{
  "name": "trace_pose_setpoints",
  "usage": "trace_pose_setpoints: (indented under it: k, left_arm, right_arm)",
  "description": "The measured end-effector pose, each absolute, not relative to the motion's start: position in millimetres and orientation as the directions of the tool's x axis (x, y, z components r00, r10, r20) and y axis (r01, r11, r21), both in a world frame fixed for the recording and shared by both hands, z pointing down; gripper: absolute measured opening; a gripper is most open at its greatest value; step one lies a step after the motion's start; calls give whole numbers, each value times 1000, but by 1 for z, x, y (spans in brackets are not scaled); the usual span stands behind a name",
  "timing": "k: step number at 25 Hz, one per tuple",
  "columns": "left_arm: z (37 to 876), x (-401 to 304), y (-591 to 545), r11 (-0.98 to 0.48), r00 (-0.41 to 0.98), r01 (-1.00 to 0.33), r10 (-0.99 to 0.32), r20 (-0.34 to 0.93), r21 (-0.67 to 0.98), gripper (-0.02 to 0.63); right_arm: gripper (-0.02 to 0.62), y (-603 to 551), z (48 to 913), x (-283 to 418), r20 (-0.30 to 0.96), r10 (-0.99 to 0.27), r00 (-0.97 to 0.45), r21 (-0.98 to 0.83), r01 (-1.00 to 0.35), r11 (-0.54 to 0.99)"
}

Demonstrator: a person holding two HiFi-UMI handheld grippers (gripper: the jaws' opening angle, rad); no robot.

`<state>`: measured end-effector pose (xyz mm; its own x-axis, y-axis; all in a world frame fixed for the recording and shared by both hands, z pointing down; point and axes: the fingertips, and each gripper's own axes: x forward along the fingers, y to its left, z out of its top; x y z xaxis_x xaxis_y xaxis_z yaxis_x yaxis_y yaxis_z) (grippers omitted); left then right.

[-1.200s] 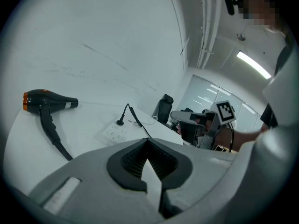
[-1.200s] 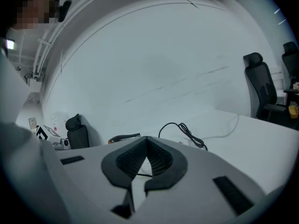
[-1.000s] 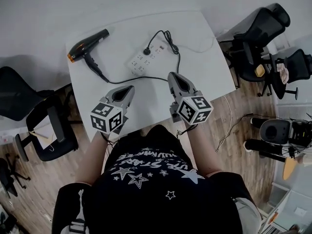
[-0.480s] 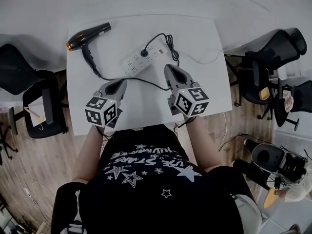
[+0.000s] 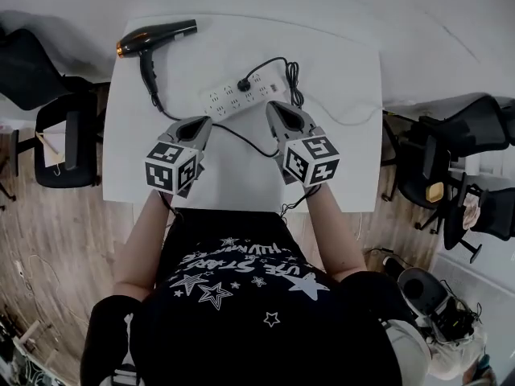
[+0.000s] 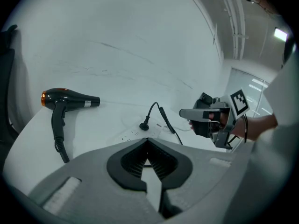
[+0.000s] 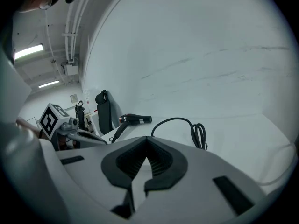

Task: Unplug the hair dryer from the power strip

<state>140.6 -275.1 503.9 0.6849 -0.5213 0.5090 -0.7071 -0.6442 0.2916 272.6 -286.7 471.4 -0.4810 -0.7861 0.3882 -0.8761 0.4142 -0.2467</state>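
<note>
A black hair dryer (image 5: 157,37) with an orange back end lies at the far left of the white table (image 5: 354,175). Its black cord runs past both grippers, loops at a coil (image 5: 294,93), and ends in a plug (image 5: 244,84) seated in the white power strip (image 5: 241,96). My left gripper (image 5: 200,124) hovers just near-left of the strip, shut and empty. My right gripper (image 5: 273,107) is at the strip's near-right end, also shut and empty. The left gripper view shows the dryer (image 6: 70,99), plug (image 6: 144,125) and right gripper (image 6: 191,113). In the right gripper view the dryer (image 7: 135,119) and coil (image 7: 198,135) show.
Black office chairs stand on the wooden floor left (image 5: 60,135) and right (image 5: 438,175) of the table. A thin white cable (image 5: 346,121) trails from the strip toward the table's right edge. A white wall lies beyond the table.
Both grippers have moved forward and lower over the table, closer to the power strip. Their jaws stay shut. The dryer, cord and strip have not moved on the table.
</note>
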Motion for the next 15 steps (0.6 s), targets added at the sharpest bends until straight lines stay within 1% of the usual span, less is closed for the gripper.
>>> trace_pose_setpoints:
  k: [4,10,15]
  left_arm:
    - [521,146,-288,-601,644,-746,-540,543,288,8]
    - [540,146,-308,-555,595,-786,-562,575,271,8]
    - [555,151,-310,-545,571,-797,-544,614,258,8]
  right_arm:
    - [9,-299,488,271,424,-739,-523,-247,-852,461]
    - [9,-320,501,268,443,-699,-561,-237,-826,512]
    - [9,-329,513,263,468,-662,-585,-225,-804,551]
